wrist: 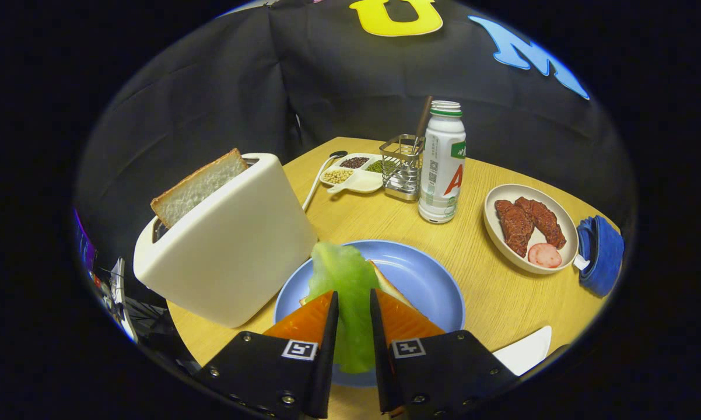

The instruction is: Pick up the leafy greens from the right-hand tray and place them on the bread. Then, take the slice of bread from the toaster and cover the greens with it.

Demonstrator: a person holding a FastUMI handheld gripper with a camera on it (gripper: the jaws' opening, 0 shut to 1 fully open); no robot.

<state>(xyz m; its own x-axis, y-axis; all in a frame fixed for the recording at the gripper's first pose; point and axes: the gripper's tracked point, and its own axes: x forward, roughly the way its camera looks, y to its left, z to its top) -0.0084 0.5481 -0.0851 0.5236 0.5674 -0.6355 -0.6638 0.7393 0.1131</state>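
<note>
The gripper (353,318) has its fingers nearly closed, pinching the pale green leafy sheet (346,280) over the round blue plate (426,280), apparently above the bread slice (385,283), ready for release. Left of the plate, the cream toaster (228,245) holds the second toast slice (196,186) upright.

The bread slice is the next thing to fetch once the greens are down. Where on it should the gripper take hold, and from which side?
Grip the bread slice by its exposed upper edge, coming from above the toaster: only that part sticks out of the slot. Set the fingers across its flat faces. The gripper is now shut on the leafy greens over the blue plate.
</note>
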